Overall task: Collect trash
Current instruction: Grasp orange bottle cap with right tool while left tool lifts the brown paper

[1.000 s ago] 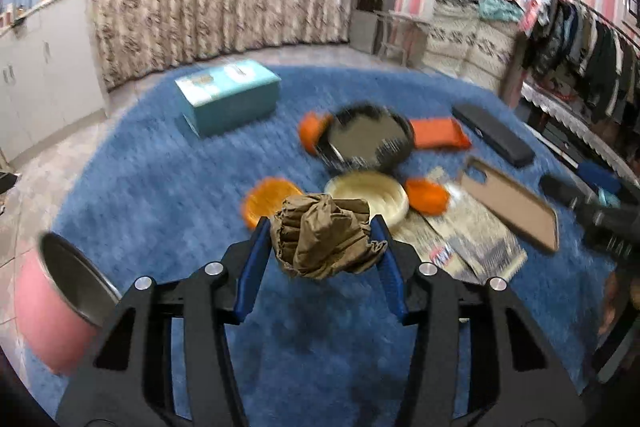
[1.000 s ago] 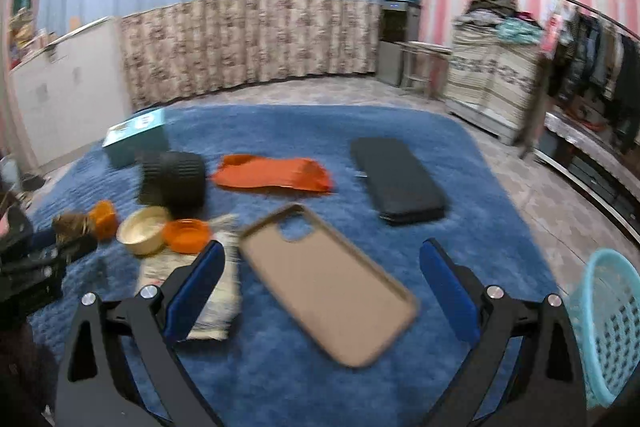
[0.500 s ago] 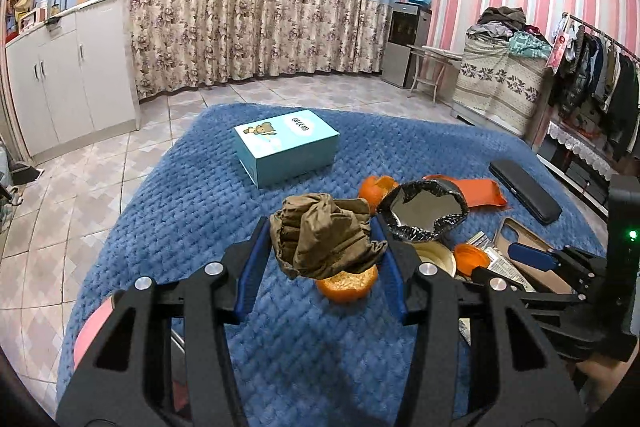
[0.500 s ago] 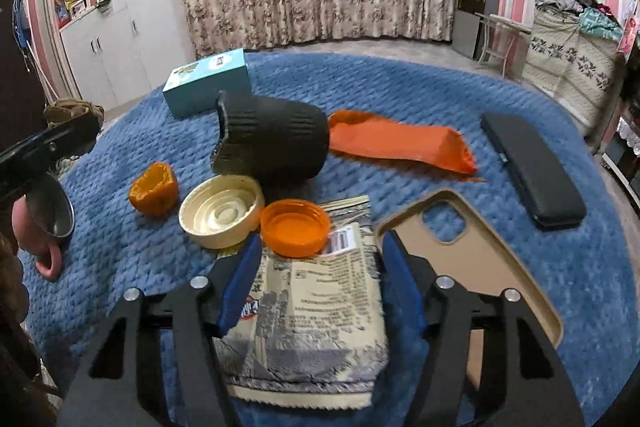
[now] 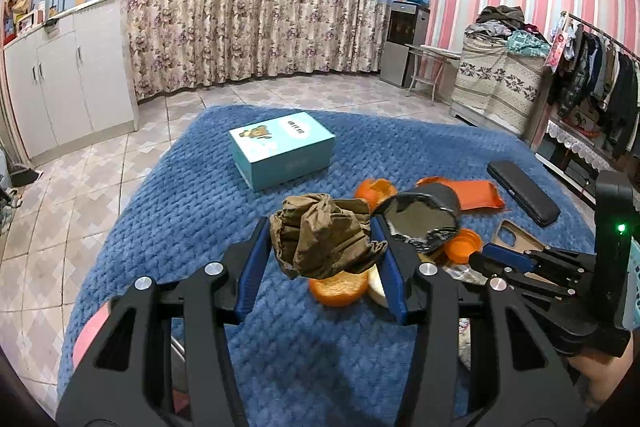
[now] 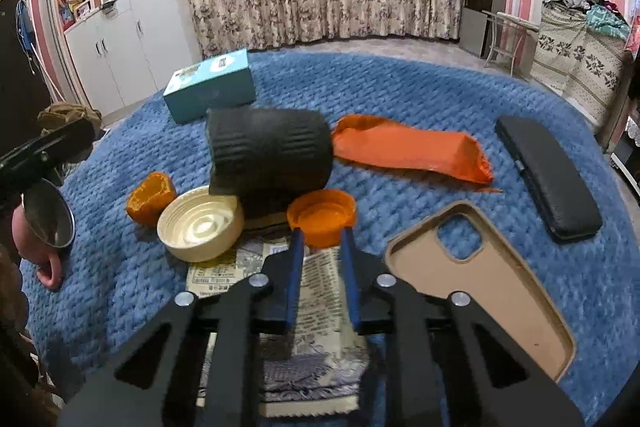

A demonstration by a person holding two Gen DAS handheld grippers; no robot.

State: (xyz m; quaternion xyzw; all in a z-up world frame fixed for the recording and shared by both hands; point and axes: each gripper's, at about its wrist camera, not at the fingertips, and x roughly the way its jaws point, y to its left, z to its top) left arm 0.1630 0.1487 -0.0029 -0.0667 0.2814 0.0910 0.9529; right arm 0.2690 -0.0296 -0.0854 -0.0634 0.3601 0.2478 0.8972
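Two grippers work over a blue rug. The right gripper has just been closing its fingers, and they now stand narrow with the near rim of an orange cap between the tips; whether the pads press it I cannot tell. The cap lies on a printed wrapper that runs under the gripper toward 6 o'clock. At 10 o'clock from the cap sits a cream lid, open side up, with a piece of orange peel just beyond it at 9 o'clock. A black cup lies on its side at 12 o'clock, touching the lid. An orange packet lies at 1 o'clock, a black case at 3 o'clock, and a tan phone case at 4 o'clock. A teal box stands at 11 o'clock.

The left gripper holds a crumpled brown paper wad clamped between its fingers, above the rug. A pink mug sits below it at 7 o'clock.
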